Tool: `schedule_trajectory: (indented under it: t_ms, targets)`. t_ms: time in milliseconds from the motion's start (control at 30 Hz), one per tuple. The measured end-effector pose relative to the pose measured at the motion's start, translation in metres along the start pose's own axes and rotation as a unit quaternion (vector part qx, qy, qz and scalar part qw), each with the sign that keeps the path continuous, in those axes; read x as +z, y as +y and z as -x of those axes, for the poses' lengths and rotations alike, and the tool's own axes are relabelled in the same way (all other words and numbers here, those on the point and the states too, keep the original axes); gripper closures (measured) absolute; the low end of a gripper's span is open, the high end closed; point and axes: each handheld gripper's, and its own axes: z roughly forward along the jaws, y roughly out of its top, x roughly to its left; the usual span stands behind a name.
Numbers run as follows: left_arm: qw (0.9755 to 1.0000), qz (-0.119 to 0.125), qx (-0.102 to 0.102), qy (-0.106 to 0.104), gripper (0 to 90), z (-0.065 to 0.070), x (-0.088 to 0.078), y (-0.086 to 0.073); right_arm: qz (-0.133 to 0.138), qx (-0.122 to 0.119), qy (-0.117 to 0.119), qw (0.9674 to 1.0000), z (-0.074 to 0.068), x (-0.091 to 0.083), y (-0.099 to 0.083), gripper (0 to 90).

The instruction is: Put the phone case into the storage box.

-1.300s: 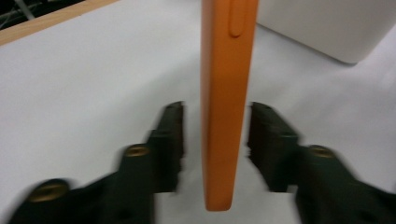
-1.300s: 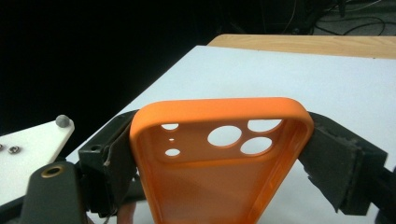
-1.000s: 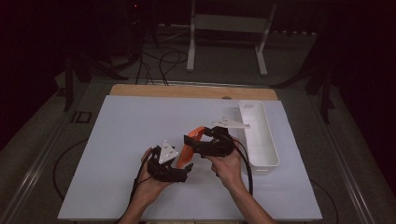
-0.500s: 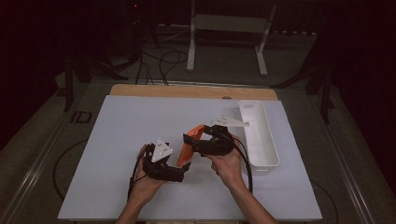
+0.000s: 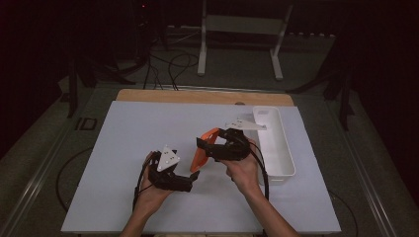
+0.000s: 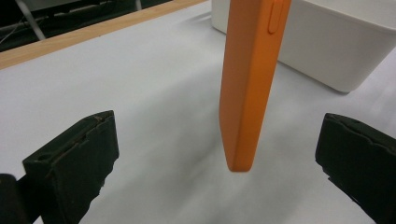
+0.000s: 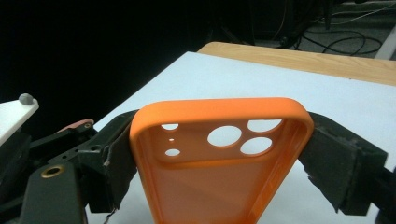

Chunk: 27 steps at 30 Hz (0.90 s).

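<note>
Between the right gripper's clamping fingers, the orange phone case (light, bendy, best held by its rims) hangs before the left gripper's open ones.

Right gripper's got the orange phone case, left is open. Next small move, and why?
Probably carry the orange silicone phone case toward the white plastic bin alongside. The right gripper clamps its two long edges, it hangs off the table, and the left gripper, jaws just opened wide, stands clear of it.
</note>
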Motion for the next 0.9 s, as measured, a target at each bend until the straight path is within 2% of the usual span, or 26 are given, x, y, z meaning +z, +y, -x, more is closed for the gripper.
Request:
schedule_trajectory:
  t_ms: [900]
  targets:
    - [0.9996,0.015,0.0,0.024,0.1,-0.018,-0.014,-0.007,0.001,-0.022,-0.026,0.9994,0.007,-0.001,0.025,16.9]
